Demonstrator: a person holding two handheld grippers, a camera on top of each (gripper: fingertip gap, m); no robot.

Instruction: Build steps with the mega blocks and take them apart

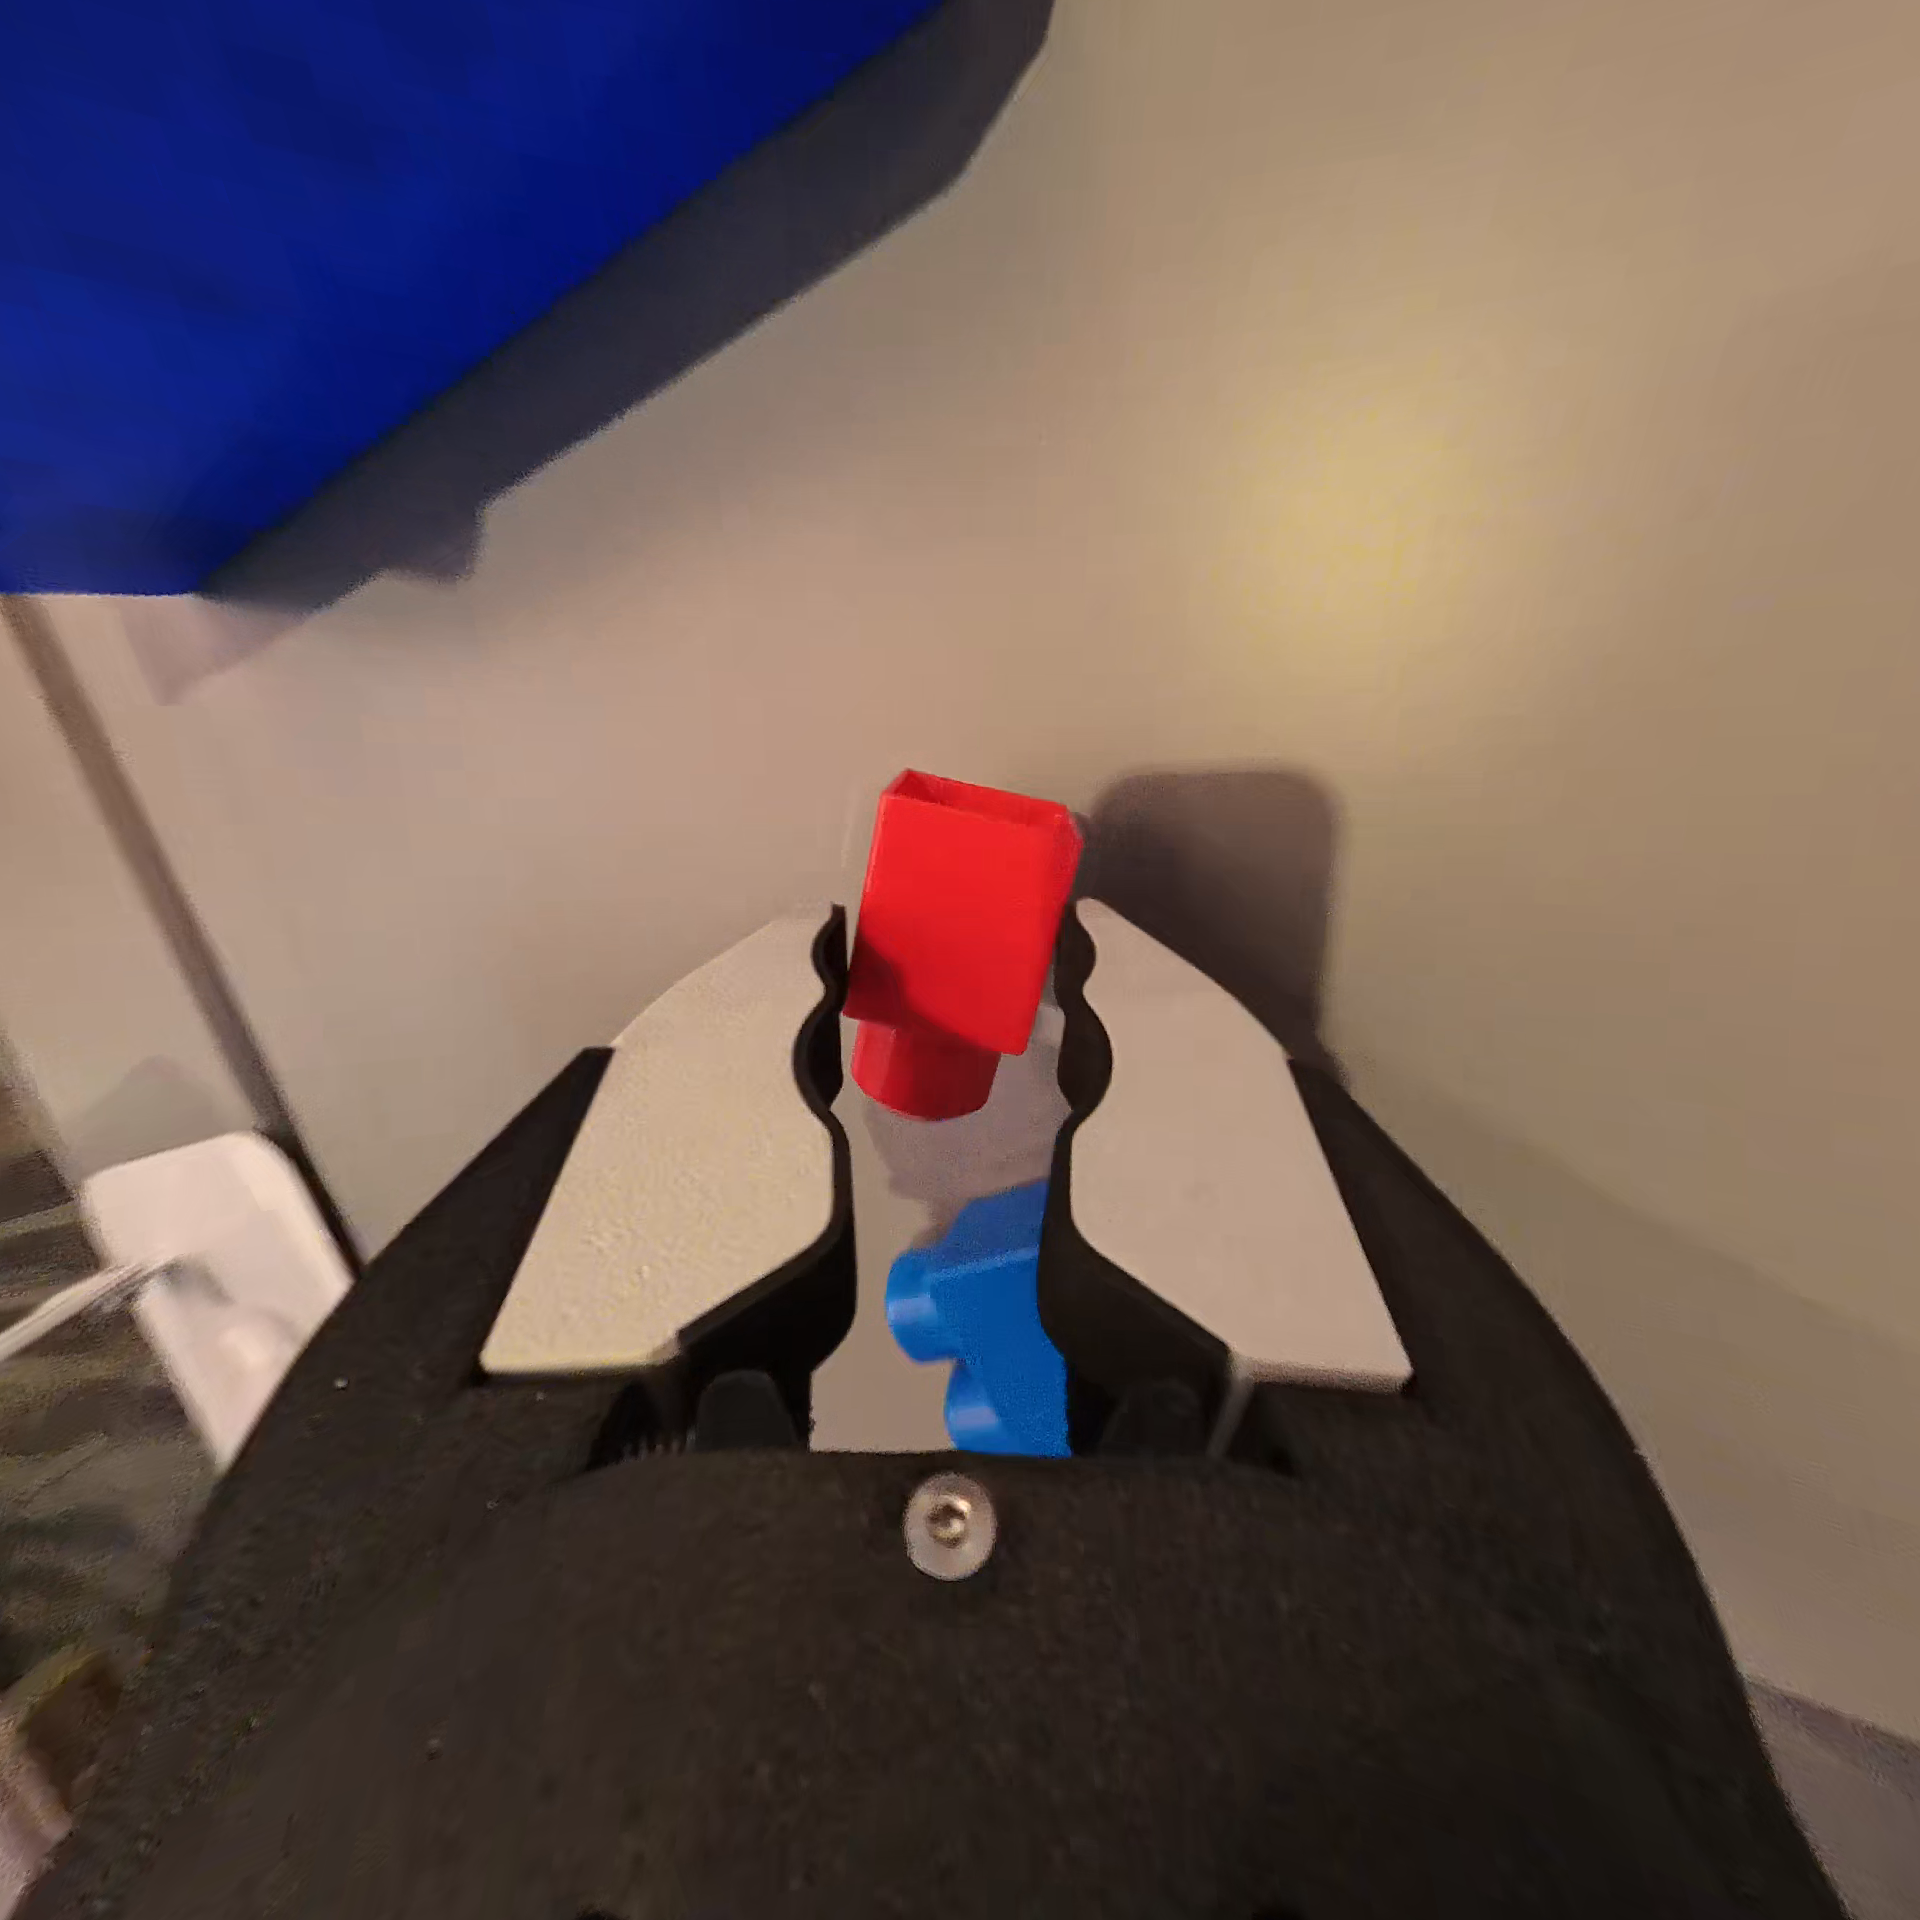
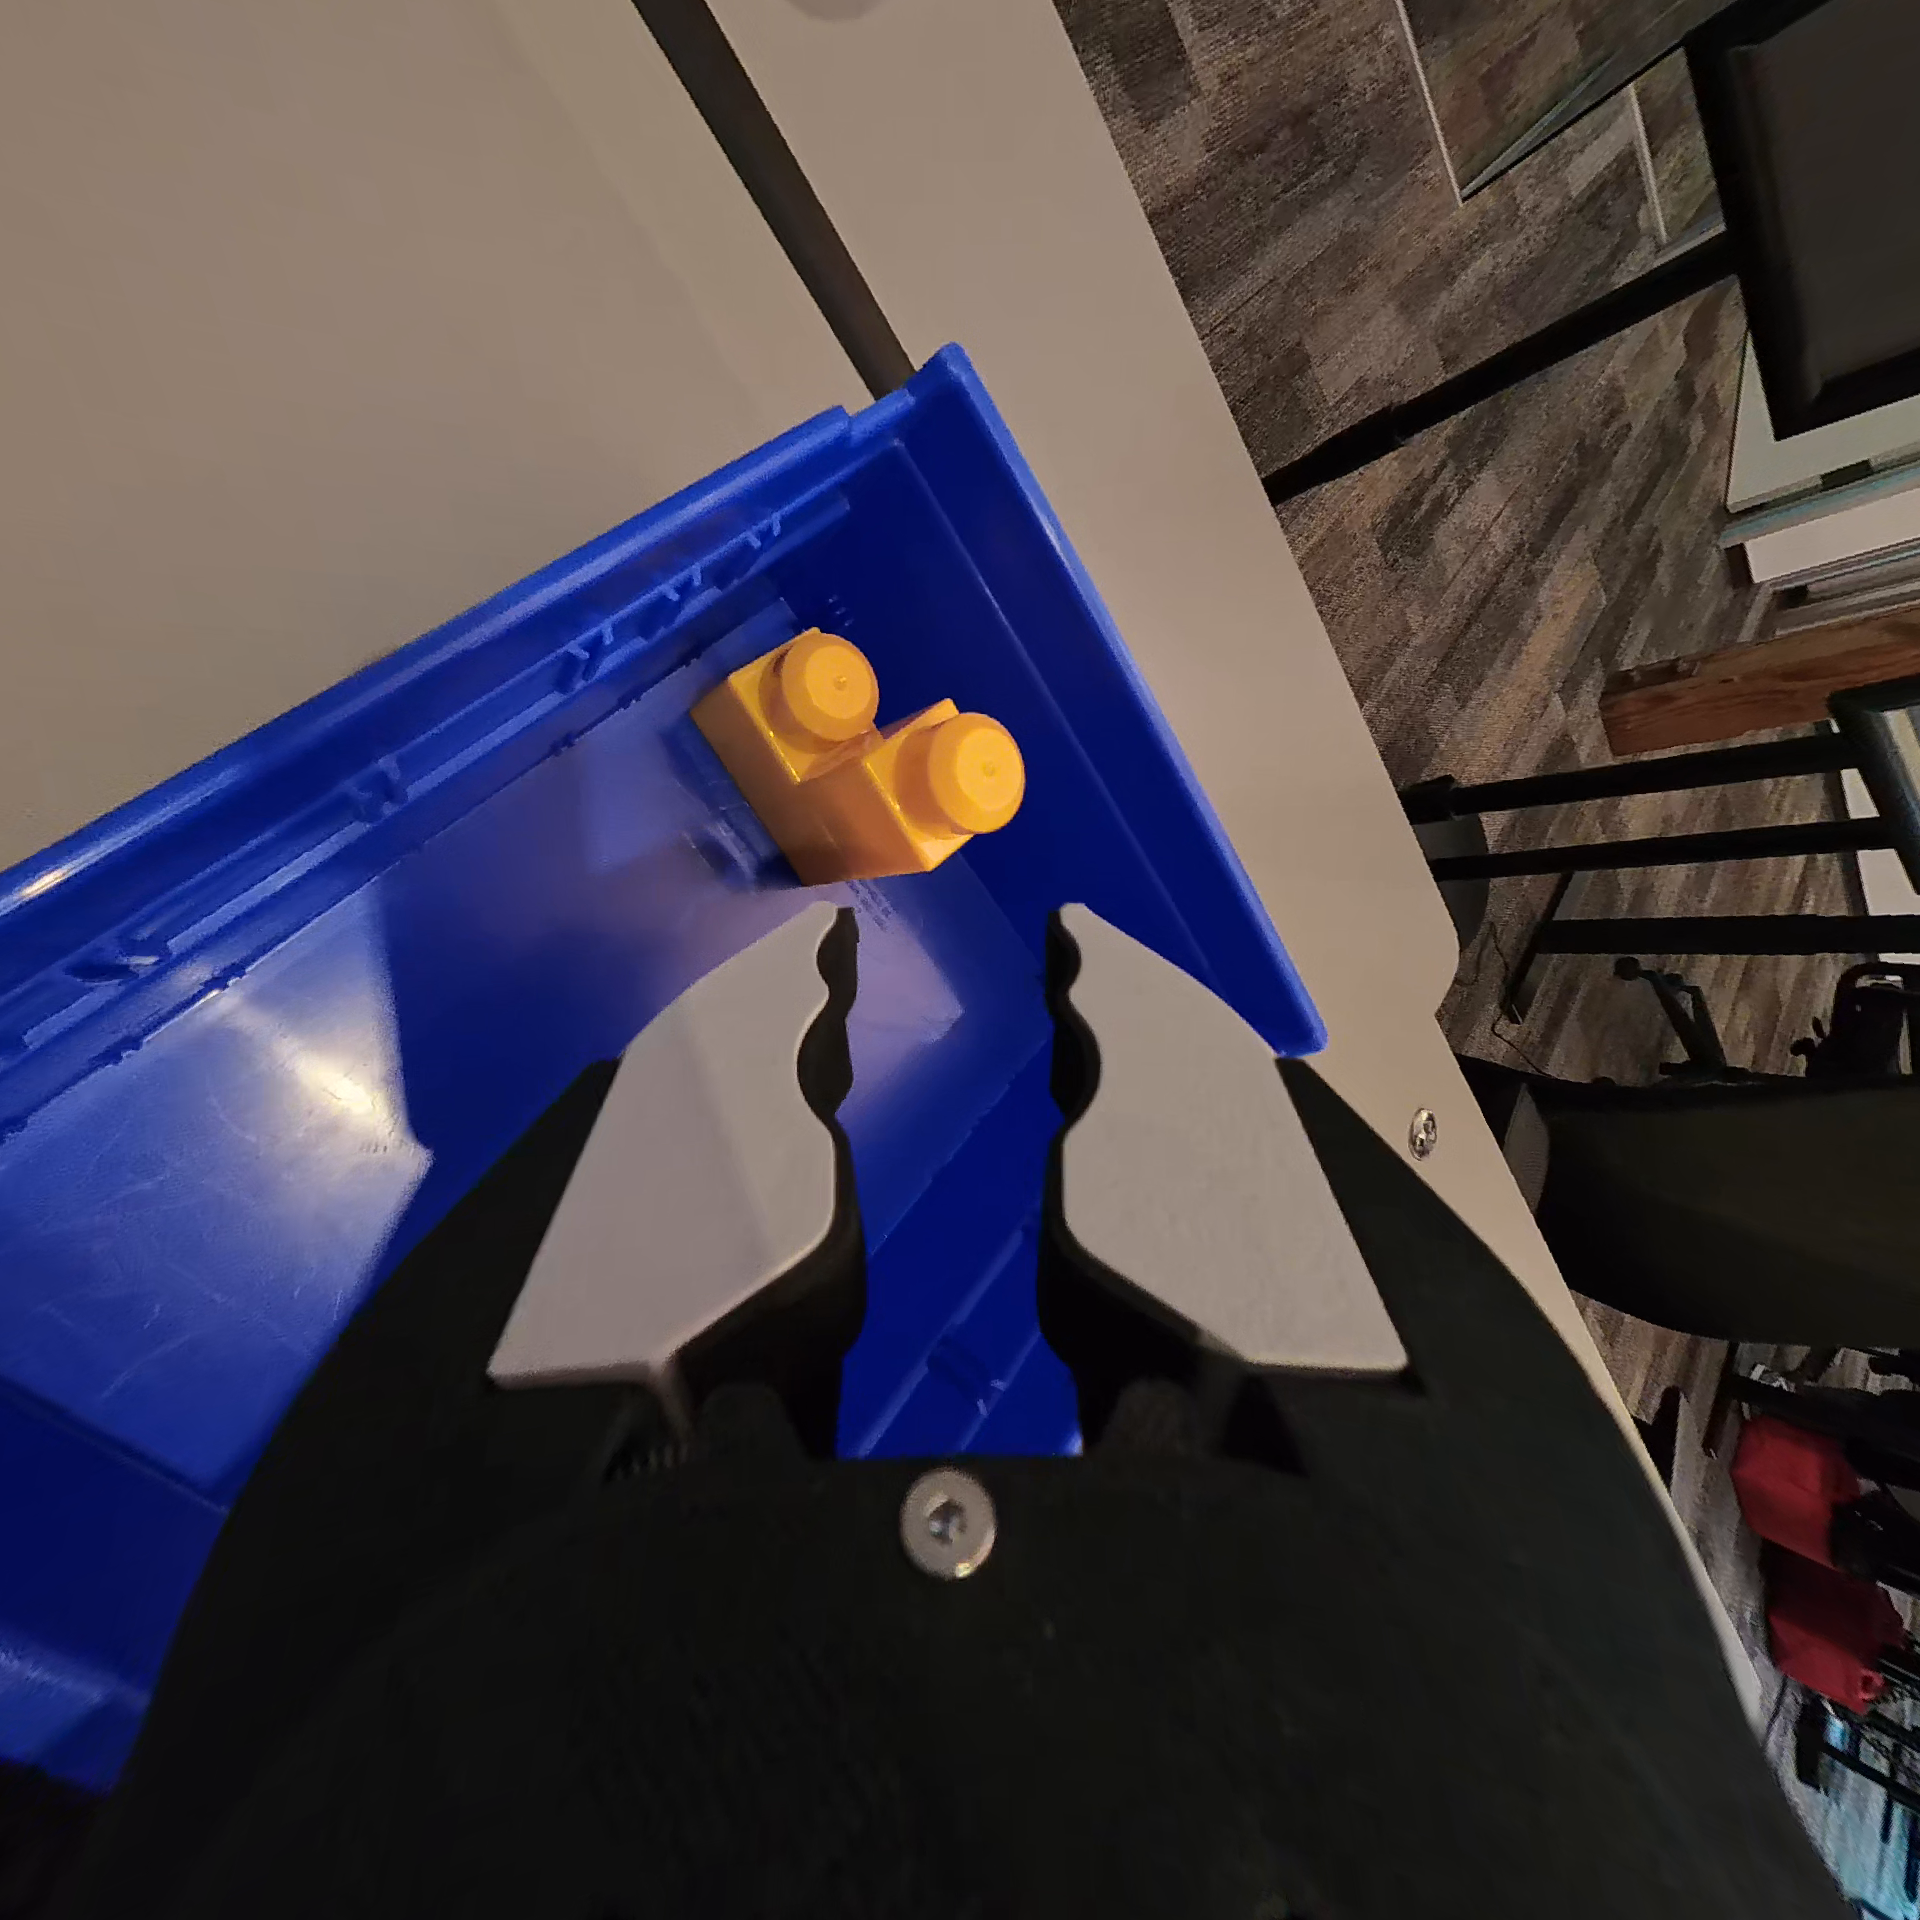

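- Pinching a red block (image 1: pixel 961 951) at its flat sides, the left gripper (image 1: pixel 956 935) carries it tilted, stud toward the camera, above the pale table (image 1: pixel 1455 520); a blue block (image 1: pixel 987 1340) lies below.
- Spread and empty, the right gripper (image 2: pixel 951 925) nears a stepped yellow block (image 2: pixel 862 764) in the glossy blue bin (image 2: pixel 312 1039).
- Hollow, rigid plastic: likely light, slick; grip flat walls, not studs.

Your left gripper (image 1: pixel 956 935) is clamped on the red block (image 1: pixel 961 930), its two fingers pinching the block's sides near their tips, with the block tilted and its peg pointing back toward the gripper body. Your right gripper (image 2: pixel 951 925) holds nothing; its fingers stand parted with a gap between them, tips just short of the yellow block (image 2: pixel 852 769), not touching it.
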